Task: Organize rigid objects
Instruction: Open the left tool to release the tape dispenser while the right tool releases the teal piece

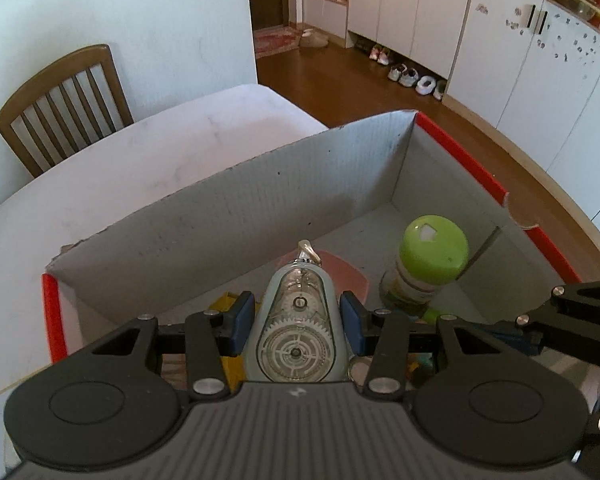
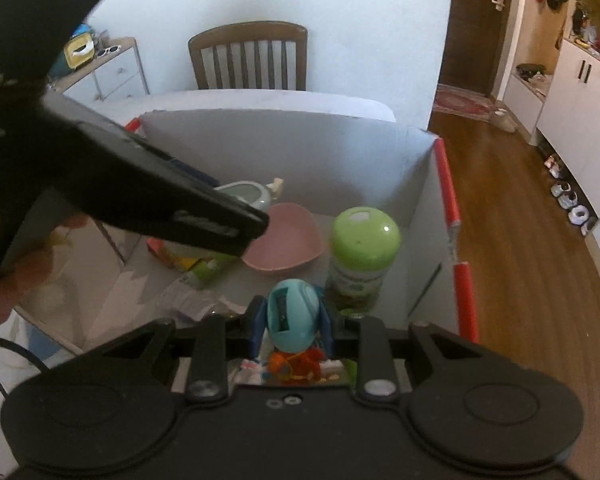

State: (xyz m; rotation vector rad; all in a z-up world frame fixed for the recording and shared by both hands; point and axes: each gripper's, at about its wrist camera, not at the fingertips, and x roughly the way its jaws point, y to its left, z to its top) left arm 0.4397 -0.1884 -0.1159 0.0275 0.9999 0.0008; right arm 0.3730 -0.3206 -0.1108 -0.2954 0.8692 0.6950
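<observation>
Both grippers loaded over the box

My left gripper (image 1: 298,320) clamps a clear gear-filled tape dispenser (image 1: 296,336); my right gripper (image 2: 292,322) pinches a small teal gadget (image 2: 290,316). Both hang above the cardboard box (image 1: 220,216) on the worktop (image 1: 140,152), which holds a green-capped bottle (image 2: 362,256) and pink bowl (image 2: 288,244).

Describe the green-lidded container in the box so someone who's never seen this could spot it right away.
Start at the grey cardboard box with red-taped edges on the table. Inside, near its right wall beside the pink bowl, a cylindrical container stands upright. It is the only upright item there, topped by a bright lime-green lid with a small white patch.
</observation>
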